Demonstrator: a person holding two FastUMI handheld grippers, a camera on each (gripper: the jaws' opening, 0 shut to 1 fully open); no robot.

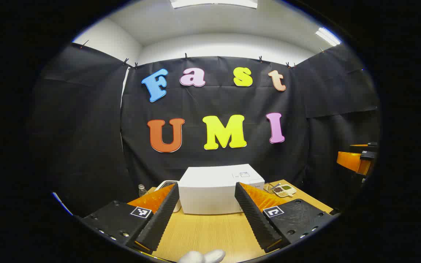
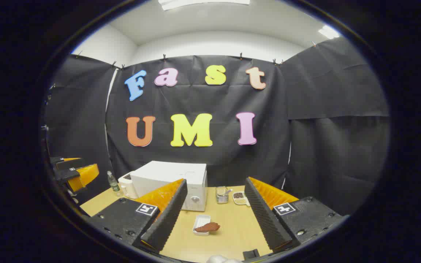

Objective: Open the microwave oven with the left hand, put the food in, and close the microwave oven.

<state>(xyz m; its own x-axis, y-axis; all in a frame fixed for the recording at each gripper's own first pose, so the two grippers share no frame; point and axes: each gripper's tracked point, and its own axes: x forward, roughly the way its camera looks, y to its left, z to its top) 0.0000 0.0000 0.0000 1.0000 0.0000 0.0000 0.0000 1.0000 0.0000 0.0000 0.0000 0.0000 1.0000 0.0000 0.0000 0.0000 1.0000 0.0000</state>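
Tray [image 2: 200,222] w/ brown food [image 2: 207,227] — table.

Both views are evenly lit from above — bright ceiling panels [image 1: 214,3] and a second strip [image 1: 327,35] blow out to white glare. The white upper wall [image 2: 217,42] glows, while the black cloth soaks up light and reads dim. The wooden table [image 1: 210,230] is warm and clear, with soft, faint shadows. Focus is sharp at centre; fisheye bending curves straight lines toward the edges — detail there darkens and smears slightly.
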